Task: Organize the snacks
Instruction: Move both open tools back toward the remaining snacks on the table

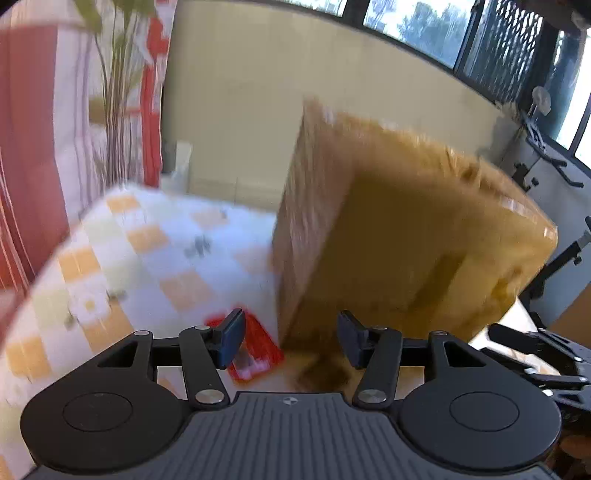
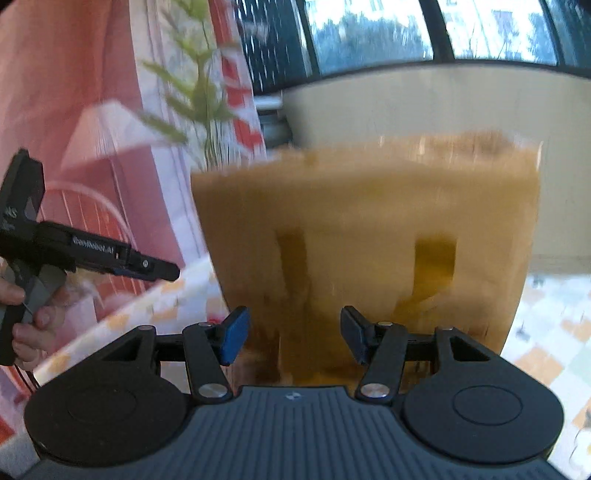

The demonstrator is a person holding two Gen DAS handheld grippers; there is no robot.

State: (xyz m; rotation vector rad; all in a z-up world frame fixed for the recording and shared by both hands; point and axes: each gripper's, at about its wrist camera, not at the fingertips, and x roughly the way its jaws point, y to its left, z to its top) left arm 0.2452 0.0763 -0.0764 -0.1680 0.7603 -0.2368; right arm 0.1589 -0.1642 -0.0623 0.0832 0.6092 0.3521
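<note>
reaching for the red snack pack (image 1: 255, 350) looks like the step: left gripper (image 1: 291, 338) hangs wide, empty, pack just beside the cardboard box (image 1: 399, 236) on the checked cloth (image 1: 147, 251). right gripper (image 2: 291, 334) also wide, empty, facing box w/ nothing held. best to centre pads before closing; blur hides detail.

Daylight enters through your windows (image 2: 369, 33), which glare white. Heavy motion blur smears the cardboard box (image 1: 406, 229) and checked tablecloth (image 1: 147, 251); fisheye bends the edges. Only your tools stay sharp.
</note>
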